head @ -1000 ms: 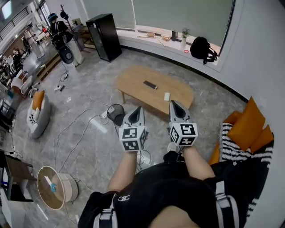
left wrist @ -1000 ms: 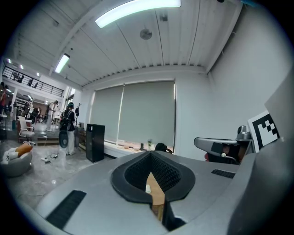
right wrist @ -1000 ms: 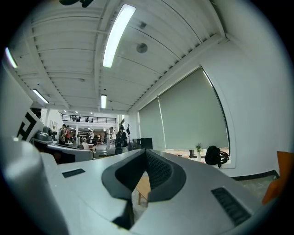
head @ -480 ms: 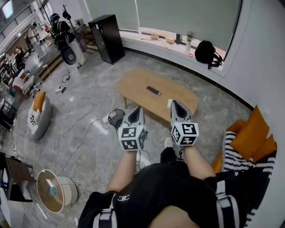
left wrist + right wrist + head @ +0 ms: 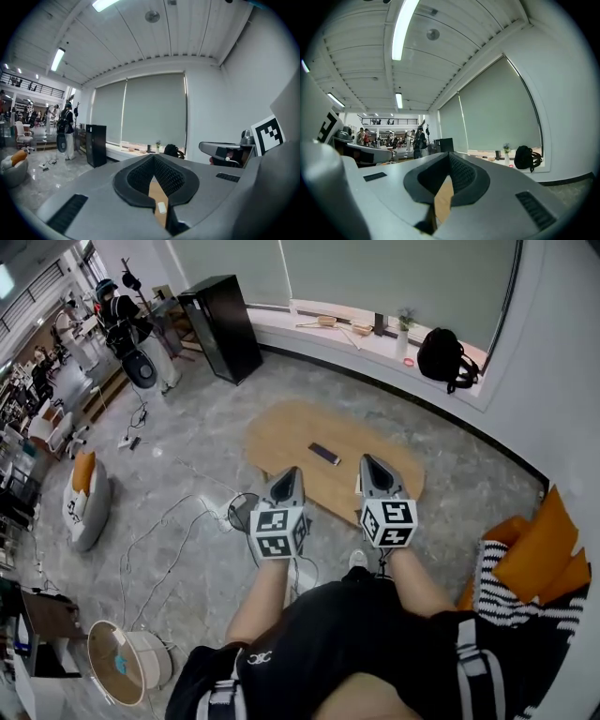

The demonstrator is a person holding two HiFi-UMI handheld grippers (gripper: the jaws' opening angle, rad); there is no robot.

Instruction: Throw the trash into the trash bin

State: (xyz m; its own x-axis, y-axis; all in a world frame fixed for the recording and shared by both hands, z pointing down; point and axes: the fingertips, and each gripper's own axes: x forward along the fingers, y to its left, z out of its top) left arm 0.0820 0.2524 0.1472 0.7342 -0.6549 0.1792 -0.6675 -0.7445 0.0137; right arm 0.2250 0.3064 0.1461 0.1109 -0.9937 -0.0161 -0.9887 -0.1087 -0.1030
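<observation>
Two claws are held out side by side in front of the person, both pointing toward 12 o'clock in the head view, over the near edge of an oval wooden table (image 5: 291,432). The left claw (image 5: 289,474) has its jaws together, meeting at the tips with nothing between them. The right claw (image 5: 367,463) is likewise closed and empty. In the left gripper view, the gap under the closed jaws shows a small white scrap (image 5: 161,207) lying on the table's wooden top, clear of the jaws. A dark remote (image 5: 324,454) lies on the table at 12 o'clock from the claws. The trash bin (image 5: 239,512), a black wire basket, stands on the grey stone floor at about 8 o'clock from the left claw's tip, near the table's edge, with white cables trailing beside it. A black cabinet (image 5: 220,326) stands at 11 o'clock, a black backpack (image 5: 442,357) sits on the window ledge at 1 o'clock, and orange cushions (image 5: 548,545) lie at 3 o'clock.
</observation>
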